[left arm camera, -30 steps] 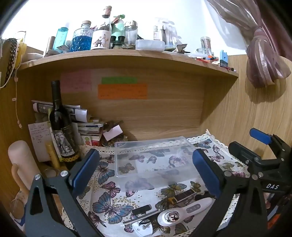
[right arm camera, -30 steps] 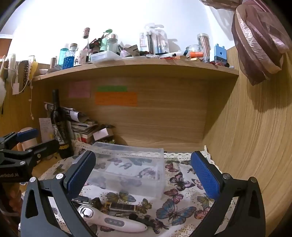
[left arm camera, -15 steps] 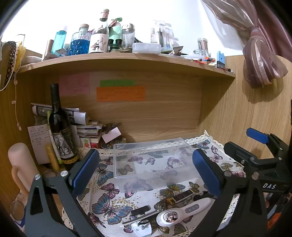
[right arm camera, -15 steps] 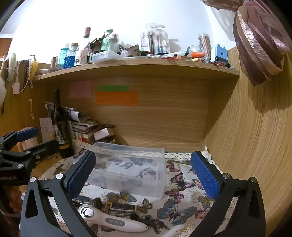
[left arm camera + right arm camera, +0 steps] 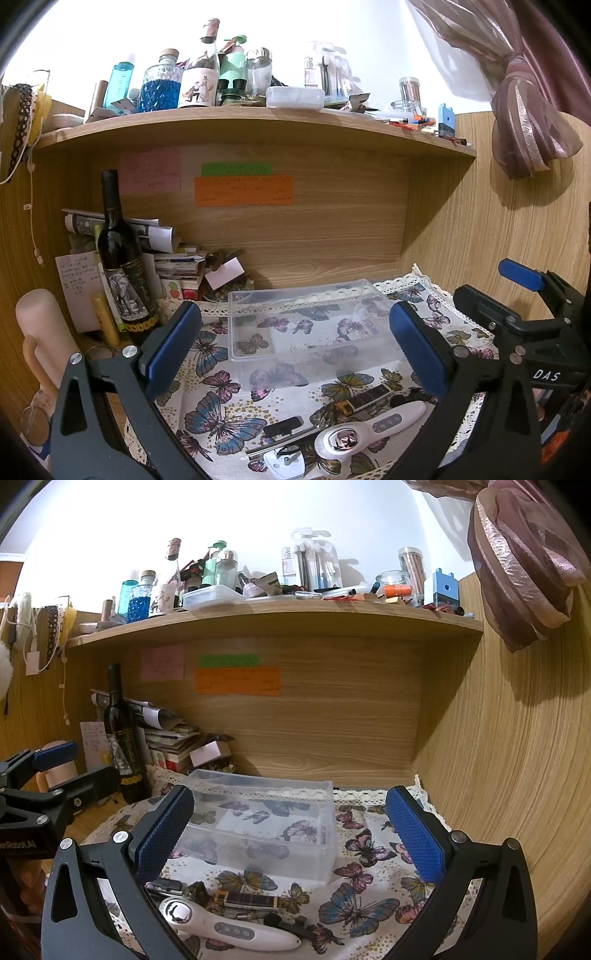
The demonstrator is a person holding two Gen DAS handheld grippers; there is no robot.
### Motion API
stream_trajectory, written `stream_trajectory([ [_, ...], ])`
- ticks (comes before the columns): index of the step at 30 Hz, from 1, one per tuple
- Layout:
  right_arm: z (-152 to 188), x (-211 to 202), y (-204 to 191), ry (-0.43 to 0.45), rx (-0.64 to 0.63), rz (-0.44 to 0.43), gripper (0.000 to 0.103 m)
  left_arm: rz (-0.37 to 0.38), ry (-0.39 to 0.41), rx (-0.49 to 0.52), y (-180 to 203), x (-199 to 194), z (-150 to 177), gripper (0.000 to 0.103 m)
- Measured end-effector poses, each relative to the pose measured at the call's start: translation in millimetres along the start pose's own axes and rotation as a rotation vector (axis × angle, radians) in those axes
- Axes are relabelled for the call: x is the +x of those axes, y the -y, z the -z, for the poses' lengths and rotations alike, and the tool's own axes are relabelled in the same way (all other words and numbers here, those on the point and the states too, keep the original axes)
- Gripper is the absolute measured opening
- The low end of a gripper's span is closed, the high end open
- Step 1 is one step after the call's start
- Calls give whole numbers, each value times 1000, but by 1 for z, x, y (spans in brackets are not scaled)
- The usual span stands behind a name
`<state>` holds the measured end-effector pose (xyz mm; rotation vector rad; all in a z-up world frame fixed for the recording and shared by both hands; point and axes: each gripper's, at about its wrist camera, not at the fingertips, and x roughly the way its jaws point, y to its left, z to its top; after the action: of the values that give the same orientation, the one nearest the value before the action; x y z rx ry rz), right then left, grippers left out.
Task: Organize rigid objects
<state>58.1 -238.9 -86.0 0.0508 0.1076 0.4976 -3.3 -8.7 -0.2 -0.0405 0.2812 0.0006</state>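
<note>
A wooden alcove with a cluttered shelf [image 5: 255, 122] overhead frames the worktop, which is covered by a butterfly-print cloth [image 5: 218, 417] with a lace edge. Coloured paper notes are stuck to the back panel, and a dark wine bottle [image 5: 123, 258] stands upright at the left in front of a pile of papers and books.

Both grippers are held low at the near edge of the cloth, side by side and pointing toward the back panel. The left gripper [image 5: 295, 347] sits to the left; the right gripper [image 5: 290, 830] is beside it, visible at the right edge of the left wrist view.

A clear plastic box [image 5: 310, 328] rests on the cloth in the middle, open at the top. Through its walls only the cloth pattern shows; nothing is seen inside it.

In front of the box, nearer the grippers, lie the loose items: a white handheld device [image 5: 229, 926] with a shiny metal head and three buttons, a dark striped slim tool [image 5: 247, 901] with a gold end, a small black piece [image 5: 282, 424], a thin metal rod, and a white plug-like part [image 5: 284, 461].

Each gripper's blue-padded fingers are spread wide, holding and touching nothing.
</note>
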Motion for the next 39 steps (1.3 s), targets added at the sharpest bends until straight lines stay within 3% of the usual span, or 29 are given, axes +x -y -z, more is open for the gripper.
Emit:
stream_trajectory([
  [39,-5,-4,-3,13,-2,-1,103,0,3,2,4,1,-1,103],
])
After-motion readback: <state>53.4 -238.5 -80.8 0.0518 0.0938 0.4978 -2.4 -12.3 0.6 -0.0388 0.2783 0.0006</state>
